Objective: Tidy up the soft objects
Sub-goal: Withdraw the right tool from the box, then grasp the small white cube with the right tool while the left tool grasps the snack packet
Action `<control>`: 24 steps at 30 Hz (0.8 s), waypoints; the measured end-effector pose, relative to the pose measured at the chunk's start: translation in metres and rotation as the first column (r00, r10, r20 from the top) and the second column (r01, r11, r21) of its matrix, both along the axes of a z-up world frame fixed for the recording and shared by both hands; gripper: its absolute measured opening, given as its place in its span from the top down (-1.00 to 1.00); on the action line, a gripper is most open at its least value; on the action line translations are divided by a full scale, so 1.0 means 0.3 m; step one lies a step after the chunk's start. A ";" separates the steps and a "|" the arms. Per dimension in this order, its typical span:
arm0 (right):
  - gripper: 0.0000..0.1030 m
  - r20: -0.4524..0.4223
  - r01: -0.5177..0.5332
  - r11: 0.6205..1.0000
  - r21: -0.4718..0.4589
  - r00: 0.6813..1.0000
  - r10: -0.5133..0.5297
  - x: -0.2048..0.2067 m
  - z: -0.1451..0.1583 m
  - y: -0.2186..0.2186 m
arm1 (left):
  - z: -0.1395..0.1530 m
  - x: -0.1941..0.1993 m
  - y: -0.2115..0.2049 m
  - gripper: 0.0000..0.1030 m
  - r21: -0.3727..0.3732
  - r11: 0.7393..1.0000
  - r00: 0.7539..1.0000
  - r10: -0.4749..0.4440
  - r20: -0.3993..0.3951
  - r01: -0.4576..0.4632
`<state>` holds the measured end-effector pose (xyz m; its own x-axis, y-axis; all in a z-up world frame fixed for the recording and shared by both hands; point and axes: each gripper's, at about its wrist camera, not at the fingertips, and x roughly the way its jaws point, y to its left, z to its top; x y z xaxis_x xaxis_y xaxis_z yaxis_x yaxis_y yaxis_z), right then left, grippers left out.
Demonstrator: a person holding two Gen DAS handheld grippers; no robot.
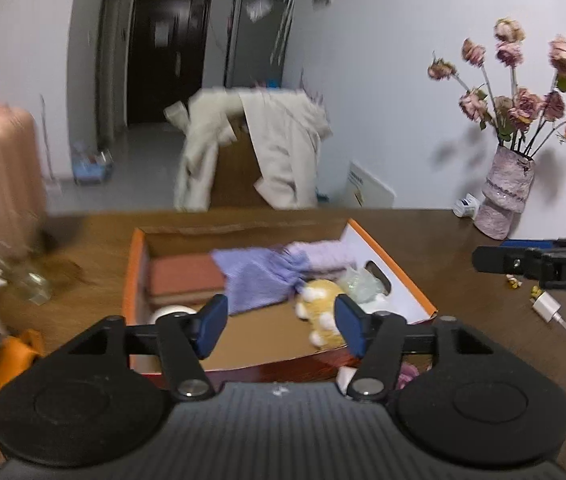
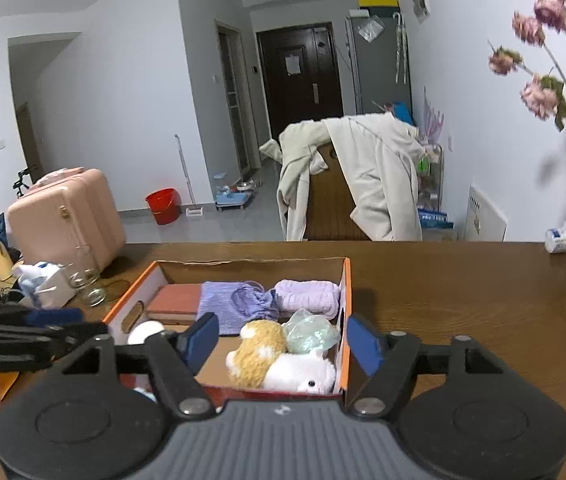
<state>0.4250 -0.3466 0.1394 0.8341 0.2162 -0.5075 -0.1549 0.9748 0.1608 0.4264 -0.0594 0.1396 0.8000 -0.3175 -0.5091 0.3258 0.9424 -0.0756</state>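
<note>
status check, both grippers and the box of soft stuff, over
Left gripper open, empty. Right gripper open, empty. Orange box holds folded cloths, yellow plush, white plush. Both grippers above the box's near edge, nothing blocking.

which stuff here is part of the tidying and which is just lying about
Job: orange box, yellow plush, white plush, purple knit cloth, lilac towel, brown folded cloth.
Lying about: flower vase, pink suitcase, glass jar.
</note>
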 end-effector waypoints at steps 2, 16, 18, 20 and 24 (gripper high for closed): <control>-0.43 0.017 -0.001 1.000 -0.009 1.000 0.002 -0.052 0.016 0.005 | 0.023 -0.078 0.030 -0.37 0.027 0.999 0.998 0.020 0.053 -0.022; -0.53 0.113 -0.041 0.999 -0.035 0.993 0.044 -0.318 0.080 0.086 | 0.077 -0.400 0.099 -0.56 0.028 0.996 0.980 0.077 0.183 -0.084; -0.65 0.135 -0.047 0.998 -0.038 0.990 0.051 -0.375 0.065 0.094 | 0.056 -0.462 0.108 -0.62 0.023 0.995 0.973 0.093 0.212 -0.100; -0.67 0.159 -0.058 0.998 -0.035 0.985 0.063 -0.445 0.036 0.100 | 0.025 -0.523 0.109 -0.62 0.044 0.992 0.967 0.101 0.236 -0.114; -0.67 0.166 -0.084 0.995 -0.049 0.982 0.091 -0.569 -0.039 0.124 | -0.050 -0.671 0.117 -0.68 0.045 0.991 0.959 0.107 0.263 -0.123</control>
